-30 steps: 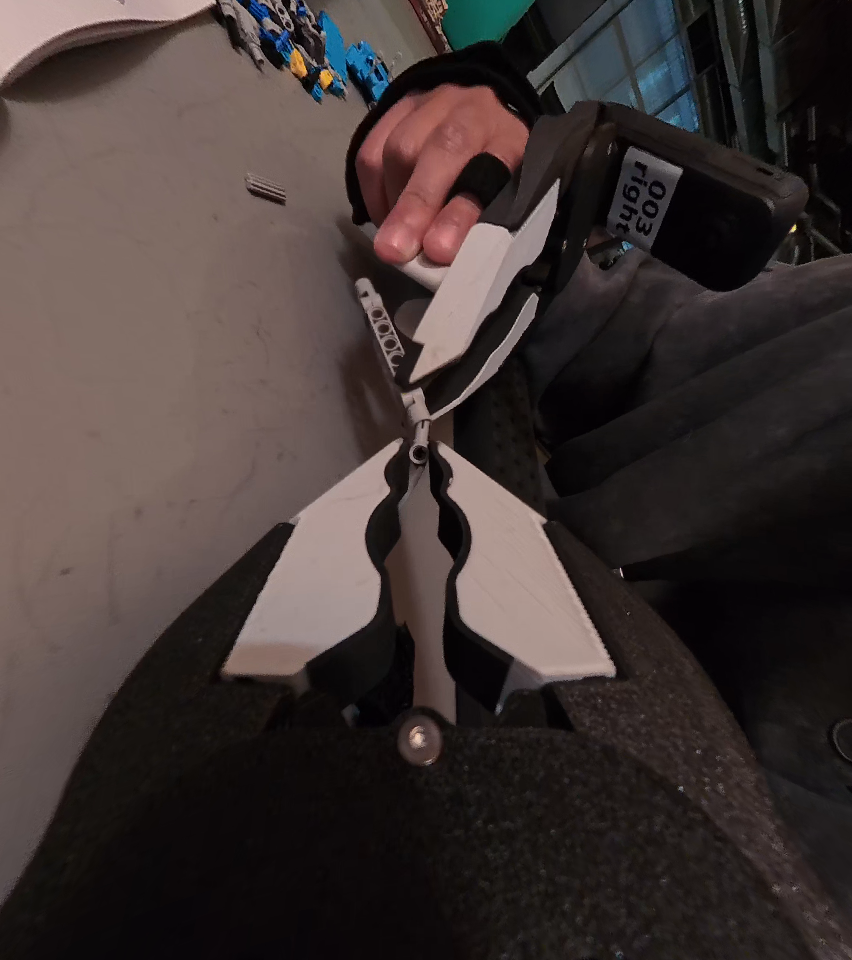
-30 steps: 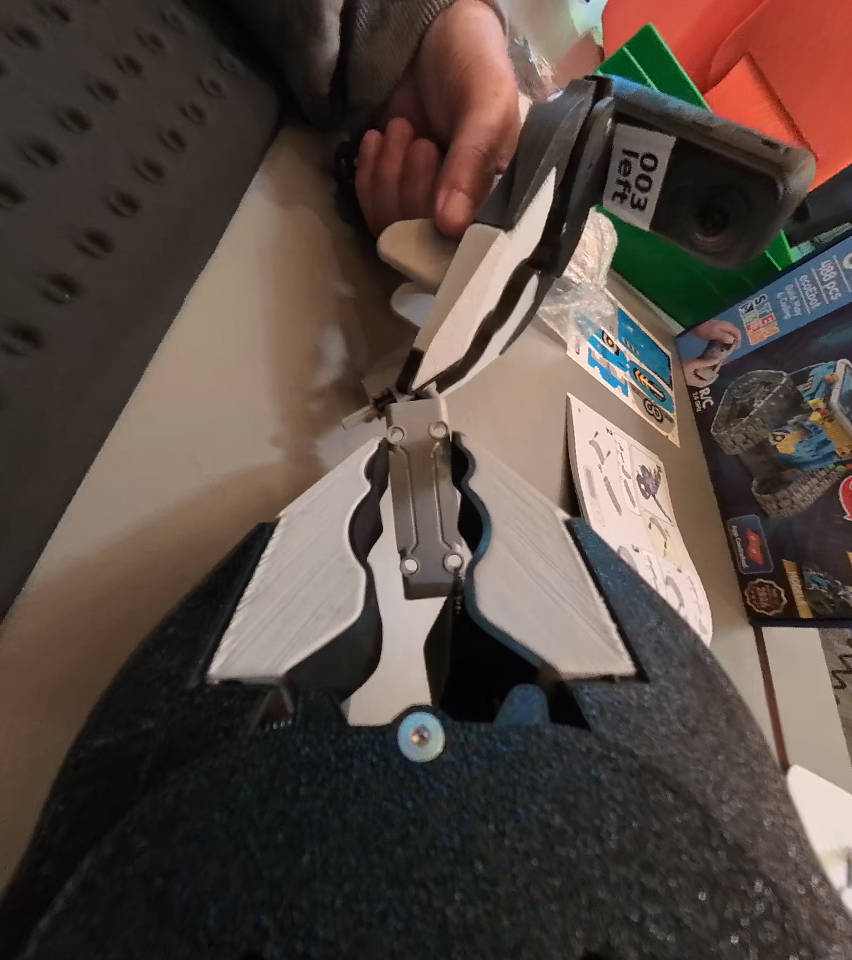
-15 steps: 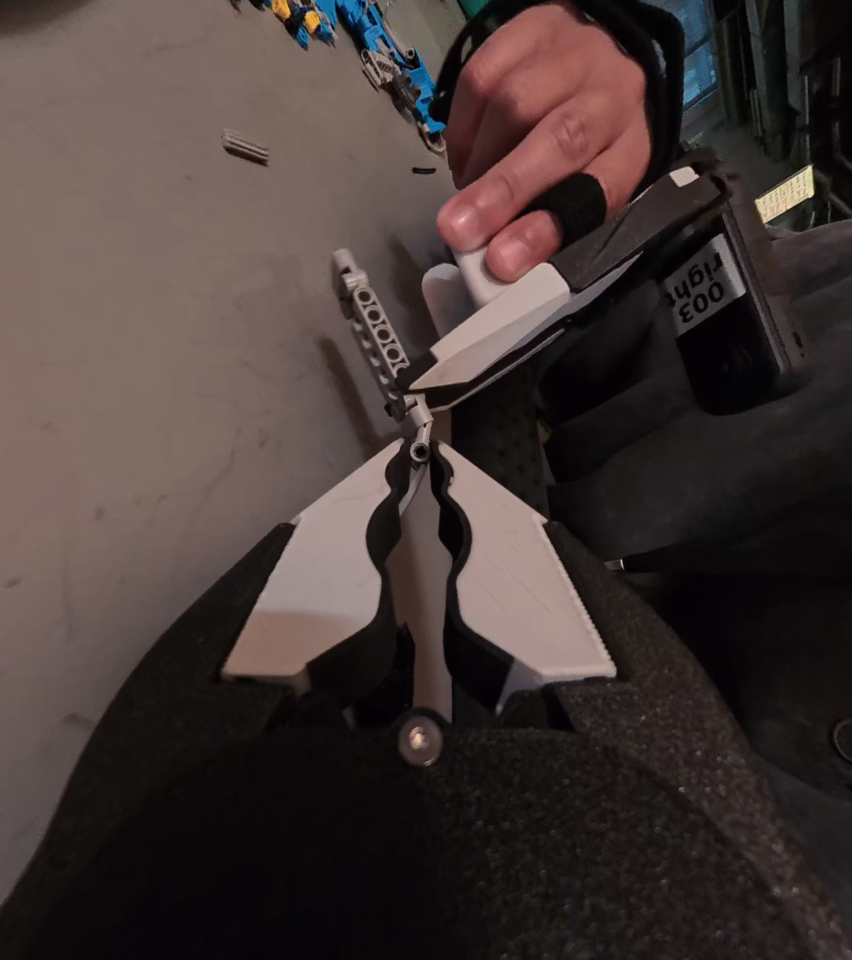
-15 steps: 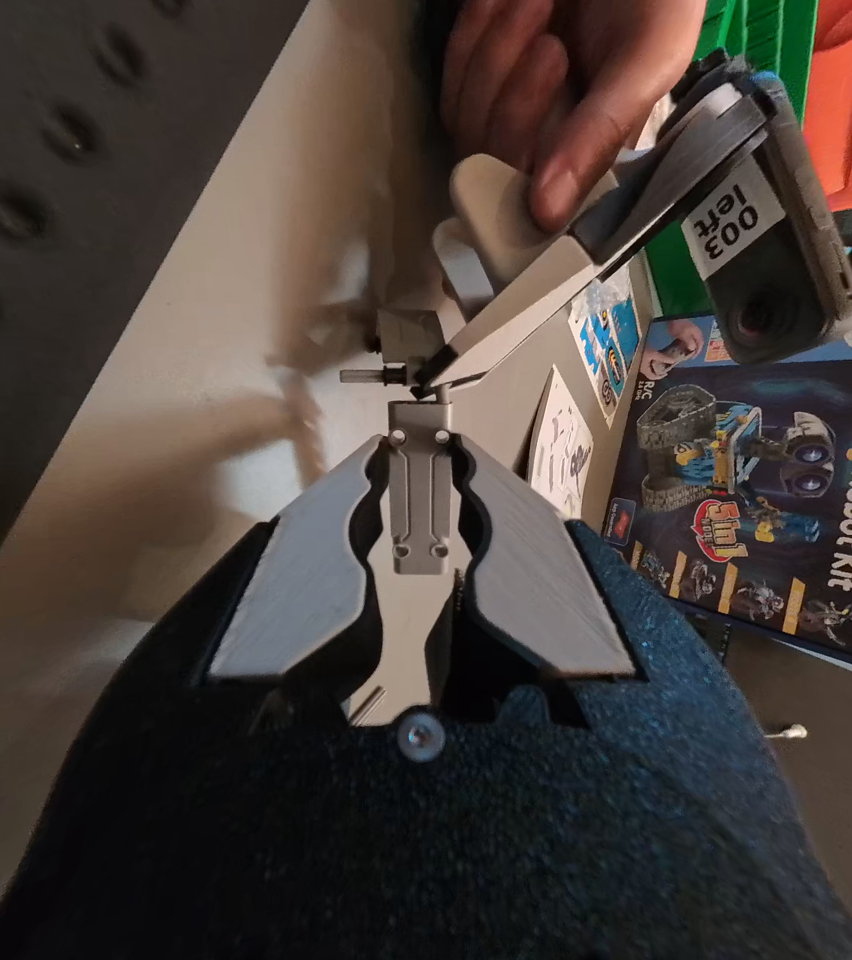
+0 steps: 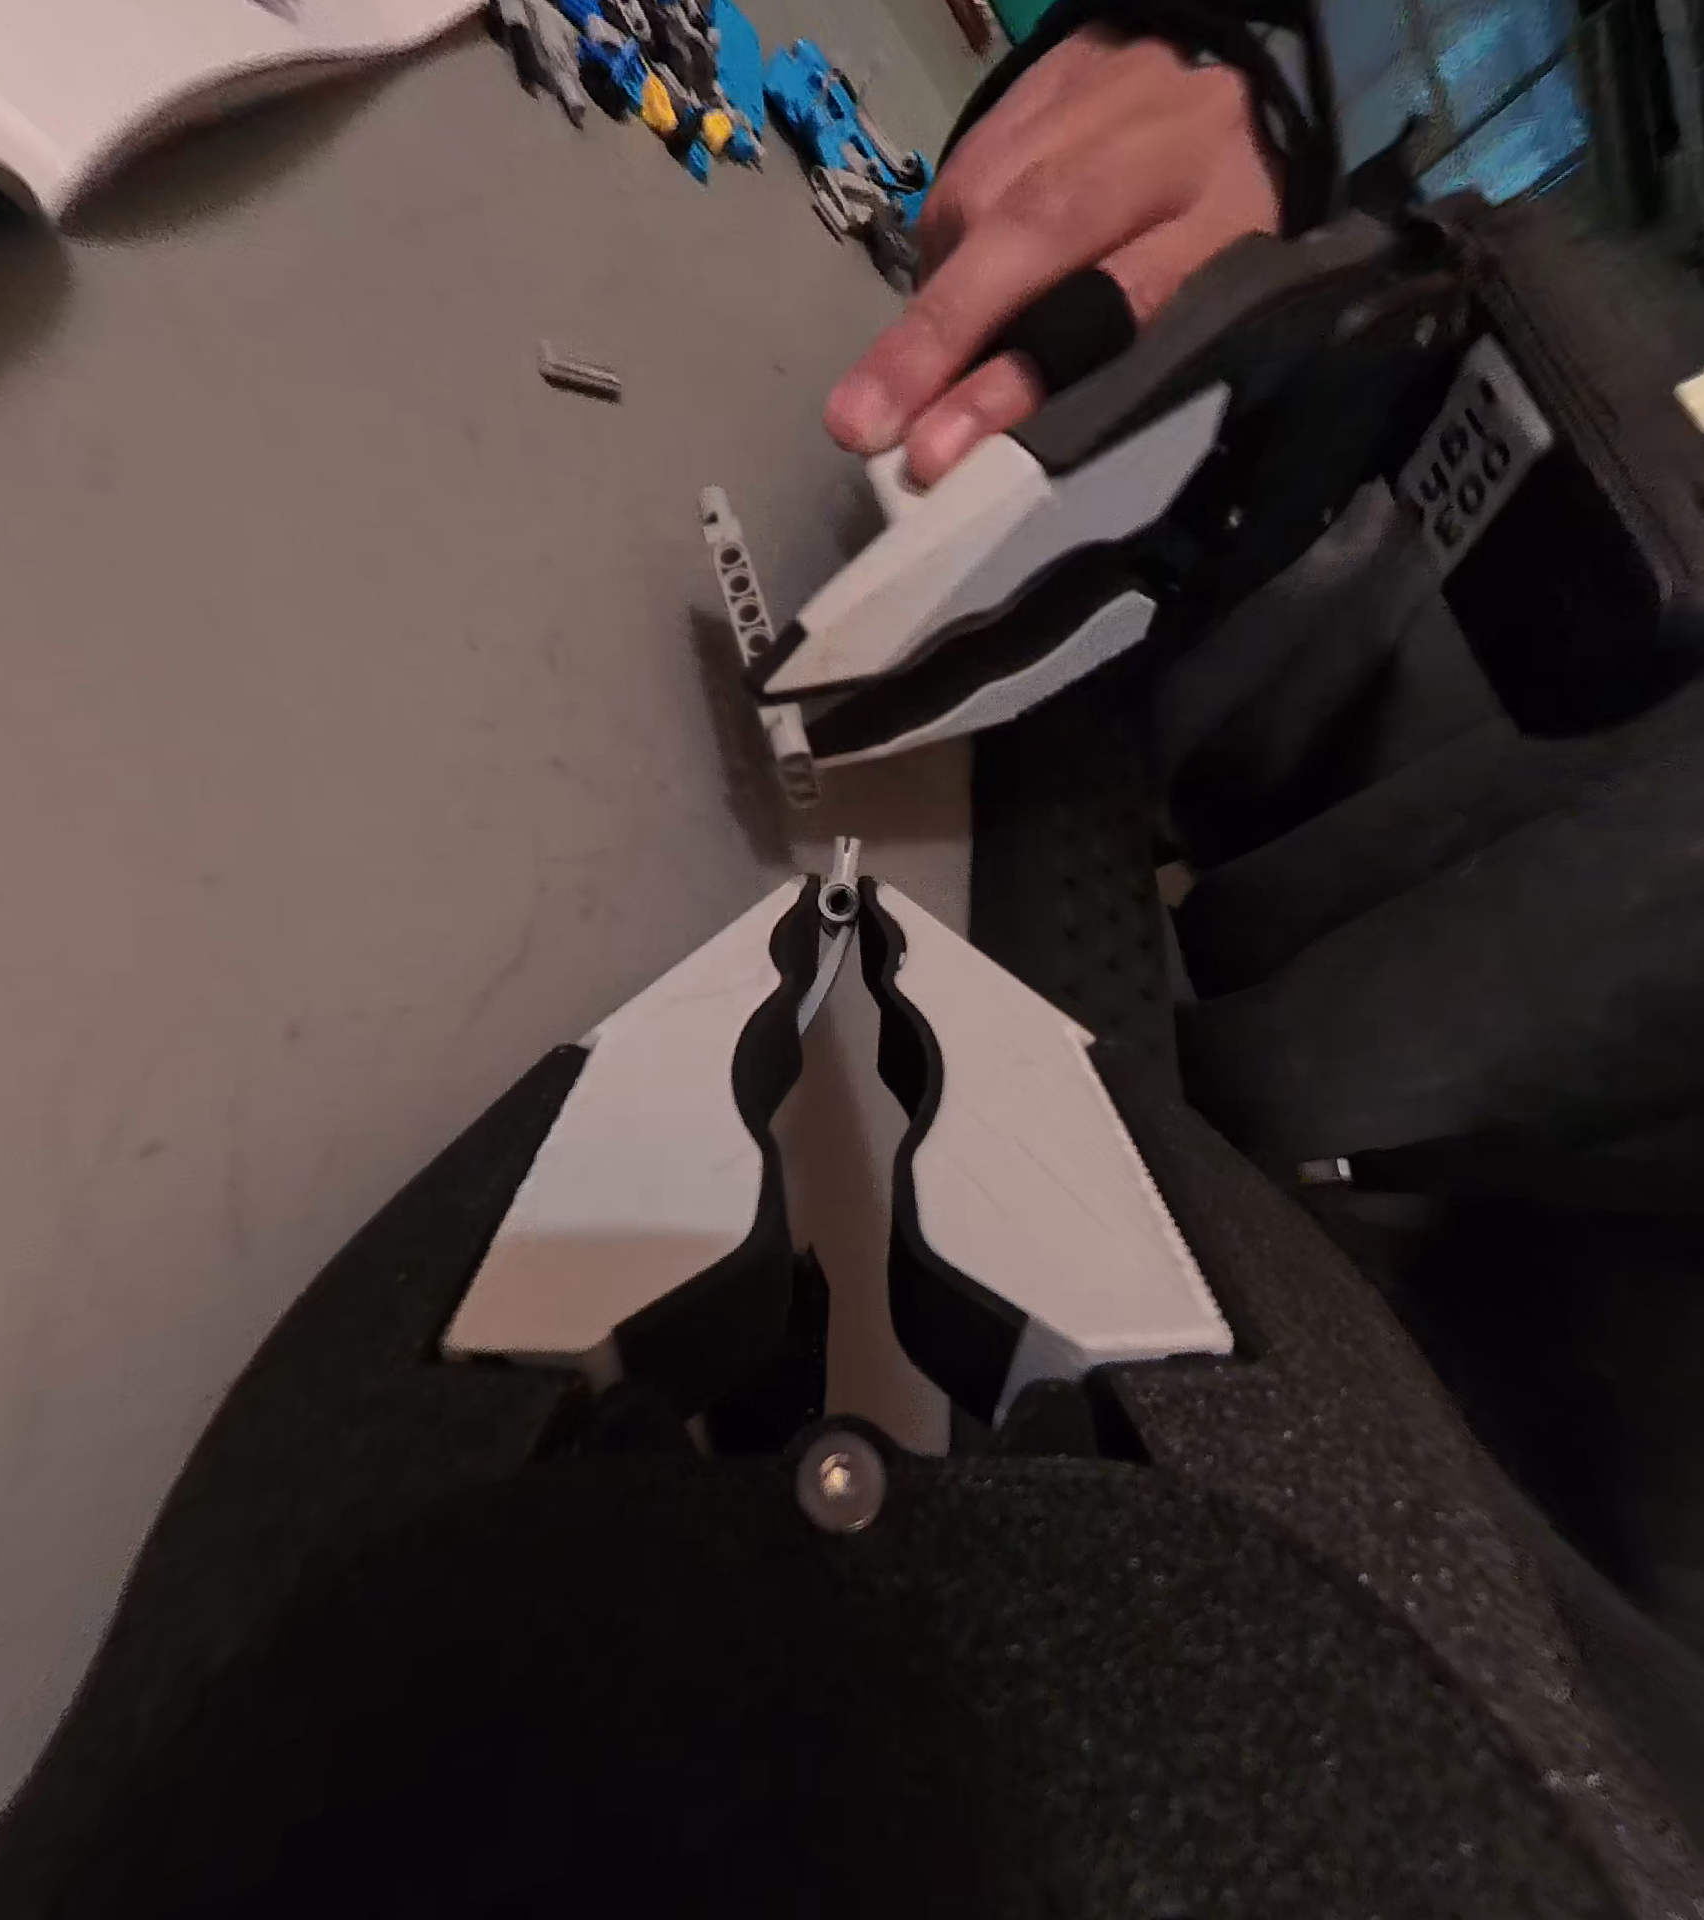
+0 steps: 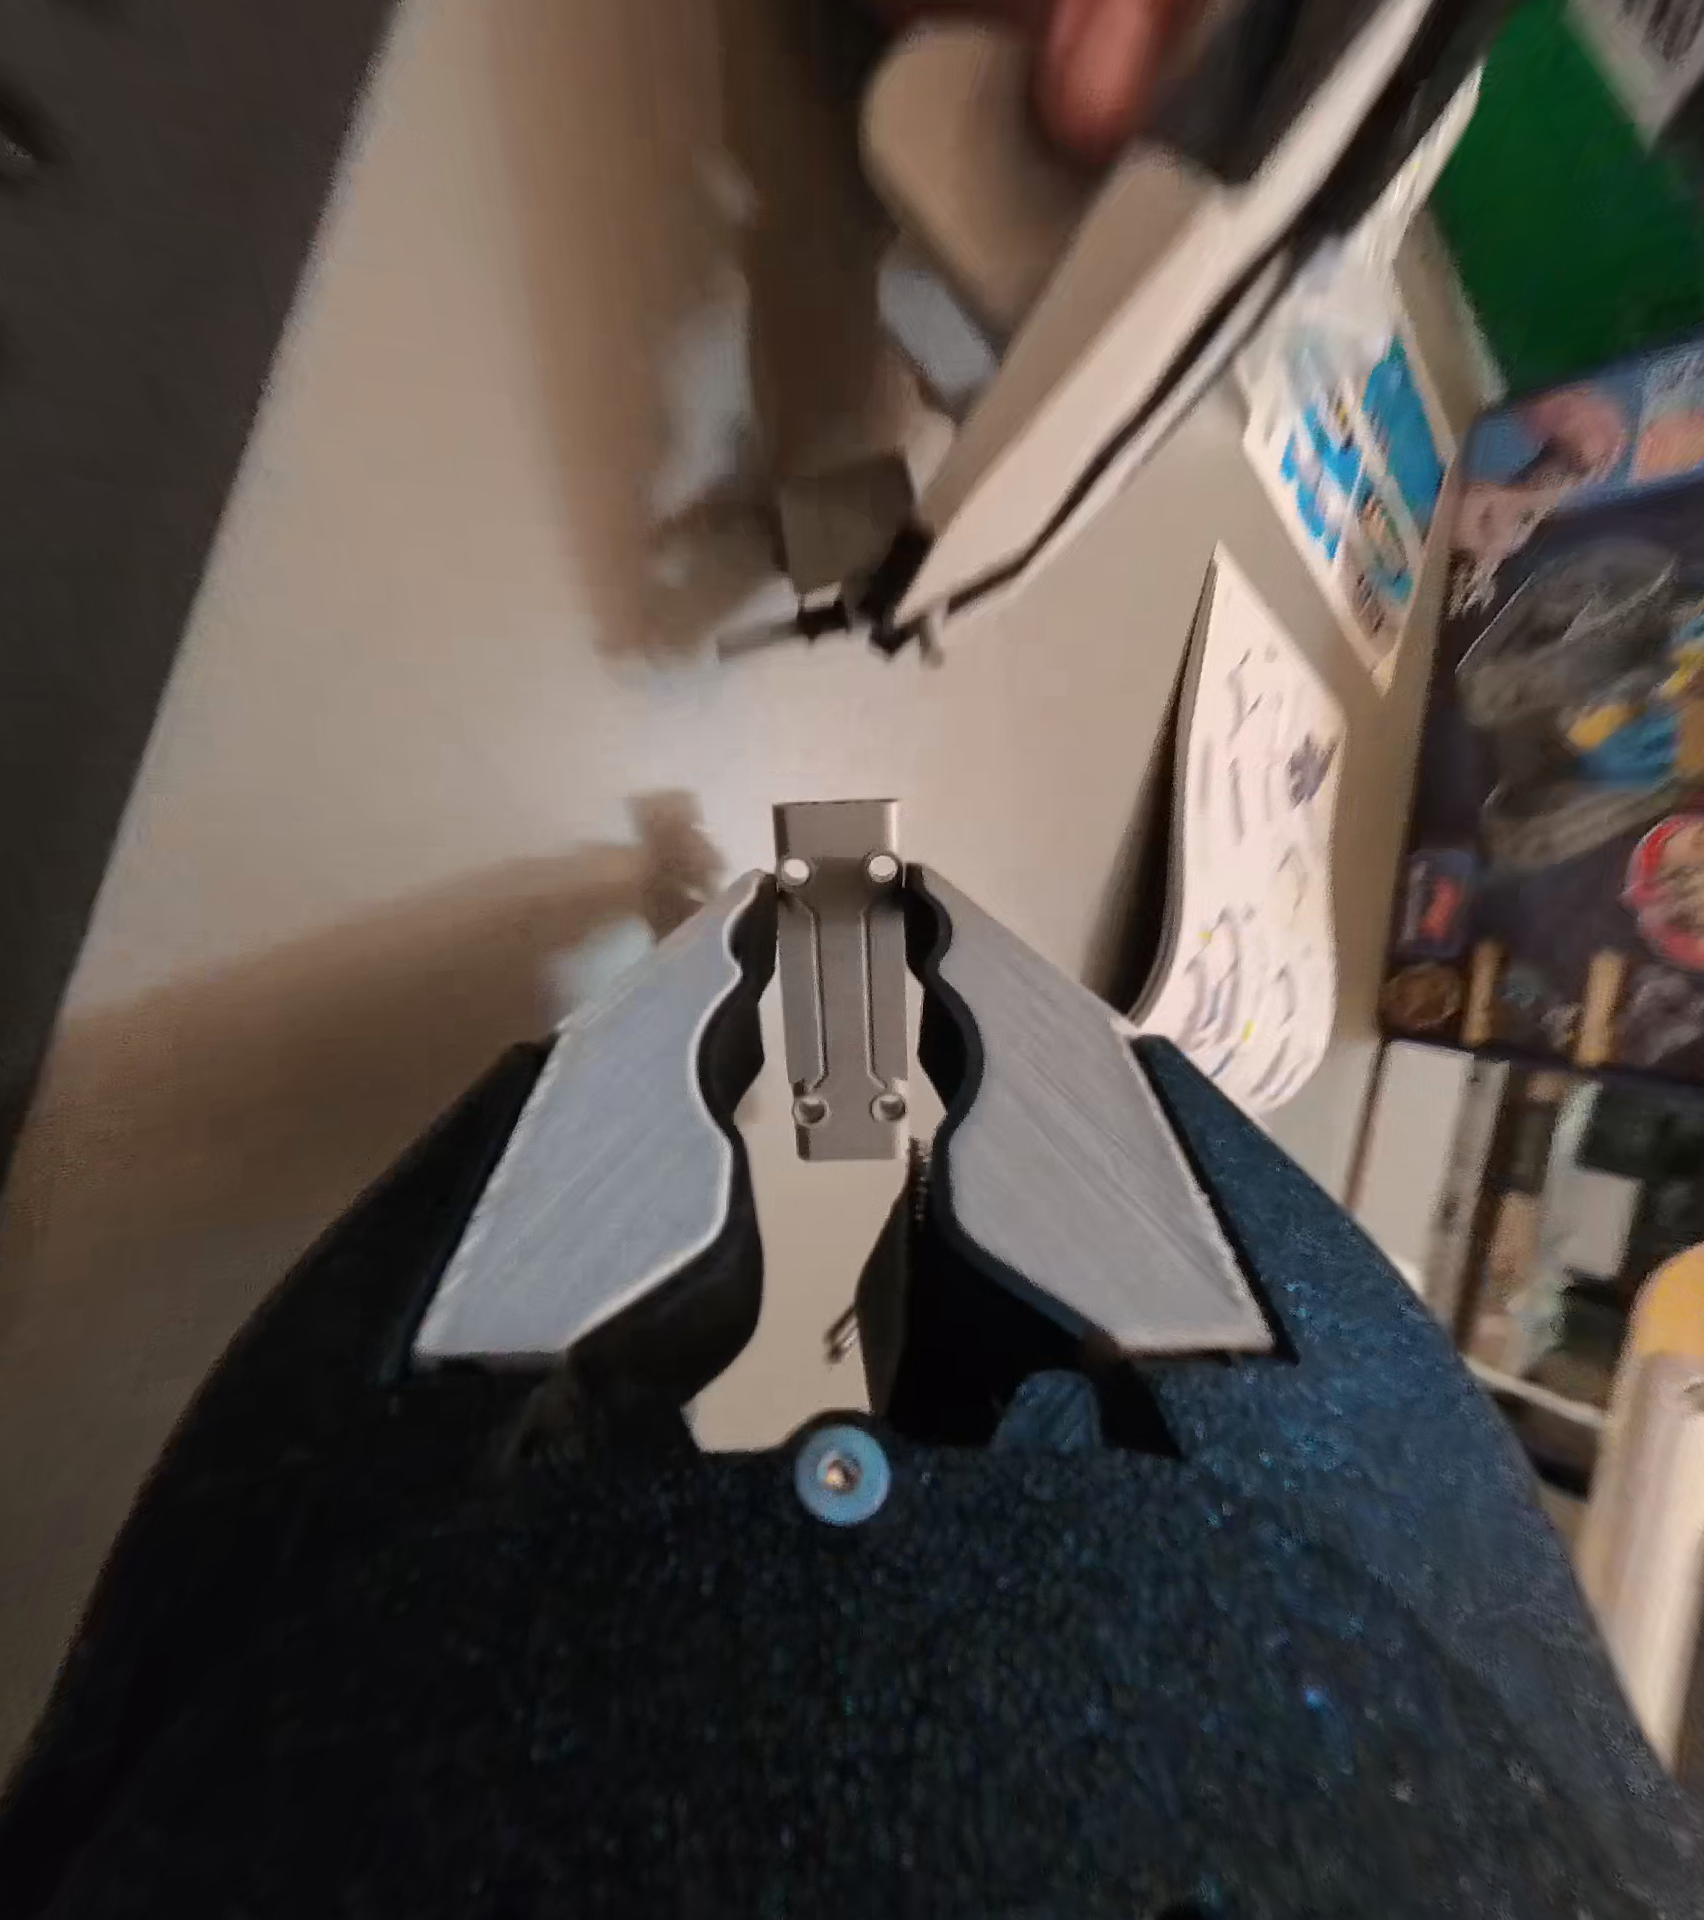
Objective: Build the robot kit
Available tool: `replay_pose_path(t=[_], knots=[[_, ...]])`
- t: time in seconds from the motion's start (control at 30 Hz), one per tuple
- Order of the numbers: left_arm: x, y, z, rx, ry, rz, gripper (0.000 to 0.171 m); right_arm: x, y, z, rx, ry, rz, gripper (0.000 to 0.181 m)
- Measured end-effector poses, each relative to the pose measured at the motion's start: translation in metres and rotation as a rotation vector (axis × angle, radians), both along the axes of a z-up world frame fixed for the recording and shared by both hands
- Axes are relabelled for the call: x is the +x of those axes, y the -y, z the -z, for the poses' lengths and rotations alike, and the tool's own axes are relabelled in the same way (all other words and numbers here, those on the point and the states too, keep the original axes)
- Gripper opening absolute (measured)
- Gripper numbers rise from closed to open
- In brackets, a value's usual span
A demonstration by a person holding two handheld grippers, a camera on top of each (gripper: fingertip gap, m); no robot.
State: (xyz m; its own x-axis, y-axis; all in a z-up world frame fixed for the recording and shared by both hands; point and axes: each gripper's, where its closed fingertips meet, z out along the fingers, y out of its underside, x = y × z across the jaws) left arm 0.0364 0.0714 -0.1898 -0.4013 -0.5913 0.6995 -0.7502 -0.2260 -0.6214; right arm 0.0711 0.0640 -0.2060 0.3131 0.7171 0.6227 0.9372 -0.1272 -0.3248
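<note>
The left gripper (image 5: pixel 835 883) pinches a small grey plastic connector pin (image 5: pixel 836 900); the right gripper (image 6: pixel 837 868) clamps a flat grey holed beam (image 6: pixel 840 987), apparently just apart above the counter (image 5: pixel 308 727).

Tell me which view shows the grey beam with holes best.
Left wrist view: the grey beam with holes shows side-on, sharp, its row of holes plain, clamped by the right gripper. Right wrist view shows it end-on only.
</note>
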Motion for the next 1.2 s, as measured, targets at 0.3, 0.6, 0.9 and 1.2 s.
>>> replay_pose_path(t=[0.3, 0.6, 0.9, 1.2], knots=[[0.01, -0.013, -0.018, 0.361, 0.269, -0.056, 0.006, 0.009, 0.007, 0.021, -0.259, -0.451, 0.19, 0.026], [0.008, 0.005, -0.02, 0.552, 0.423, 0.018, 0.006, -0.027, -0.006, -0.054, -0.279, -1.038, 0.092, 0.024], [0.006, 0.011, -0.021, 0.521, 0.422, 0.036, 0.006, -0.036, -0.007, -0.045, -0.256, -0.96, 0.07, 0.005], [0.002, 0.013, -0.047, 0.377, 0.487, 0.017, 0.006, -0.034, -0.002, -0.066, -0.3, -1.174, 0.013, 0.003]])
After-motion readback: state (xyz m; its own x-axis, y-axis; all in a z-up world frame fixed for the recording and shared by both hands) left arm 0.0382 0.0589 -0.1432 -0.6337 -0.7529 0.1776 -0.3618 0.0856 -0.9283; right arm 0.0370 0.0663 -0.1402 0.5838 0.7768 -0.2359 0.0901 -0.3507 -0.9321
